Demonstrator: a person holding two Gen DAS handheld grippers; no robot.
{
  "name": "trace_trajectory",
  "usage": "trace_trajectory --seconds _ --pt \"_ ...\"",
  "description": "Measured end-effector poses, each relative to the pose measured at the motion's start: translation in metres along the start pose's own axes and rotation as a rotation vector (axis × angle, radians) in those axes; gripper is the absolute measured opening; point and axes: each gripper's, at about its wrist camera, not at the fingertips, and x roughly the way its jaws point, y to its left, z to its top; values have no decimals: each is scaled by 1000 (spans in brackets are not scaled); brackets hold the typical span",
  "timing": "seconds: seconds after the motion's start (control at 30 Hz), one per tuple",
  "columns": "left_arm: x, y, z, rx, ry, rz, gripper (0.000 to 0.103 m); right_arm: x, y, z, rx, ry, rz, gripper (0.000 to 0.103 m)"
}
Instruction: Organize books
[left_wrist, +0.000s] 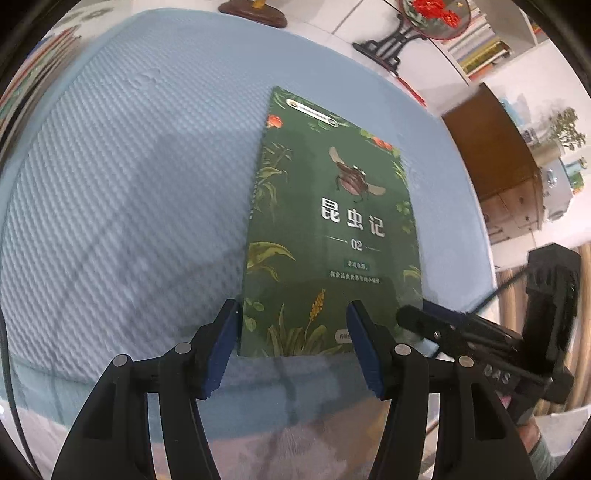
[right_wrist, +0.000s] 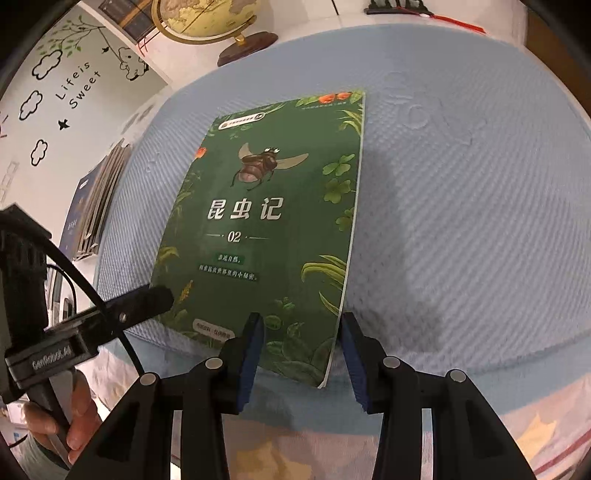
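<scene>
A green book (left_wrist: 332, 221) with a beetle on its cover lies flat on a blue textured mat (left_wrist: 129, 184), its near edge at the mat's front edge. My left gripper (left_wrist: 295, 332) is open and straddles the book's near left corner: one pad is beside the left edge, the other over the cover. In the right wrist view the same book (right_wrist: 266, 221) is seen. My right gripper (right_wrist: 301, 350) is open more narrowly around the near right corner, with one pad over the cover and one just outside the right edge. Neither gripper presses on the book.
A globe (right_wrist: 207, 18) and a fan ornament on a dark stand (left_wrist: 406, 37) stand beyond the mat's far edge. A row of leaning books (right_wrist: 99, 206) lies to the left of the mat. A wooden cabinet (left_wrist: 498, 166) is on the right. A hand (right_wrist: 77, 417) holds the left gripper's handle.
</scene>
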Motion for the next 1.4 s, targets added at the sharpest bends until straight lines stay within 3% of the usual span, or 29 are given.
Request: trace_trajectory --seconds 0.2,0.33,0.57,0.7,0.83,0.9,1.13,1.2,1.4 --pt "-6 1 -23 -11 41 -76 56 -6 -4 -17 20 -3 -17 43" --pt "-11 6 -30 -79 49 -150 56 -9 -6 -24 12 3 -11 43" --pt "-41 -2 -15 -173 -38 -329 56 -17 -26 -27 36 36 70 46" --pt "-47 -25 -11 -140 -68 -293 55 -19 -38 -27 67 59 138 46" --pt "-49 -28 -14 -149 -113 -212 30 -17 -51 -22 110 92 208 46" --pt "-49 -26 -14 -181 -133 -209 22 -16 -54 -20 123 106 237 46" --pt "-40 -12 -6 -251 -123 -185 19 -12 -69 -16 178 161 330 46" --pt "-37 -11 -5 -249 -109 -192 19 -17 -68 -12 178 167 312 51" --pt "-27 -28 -3 -176 -65 -235 19 -30 -38 7 -46 124 99 53"
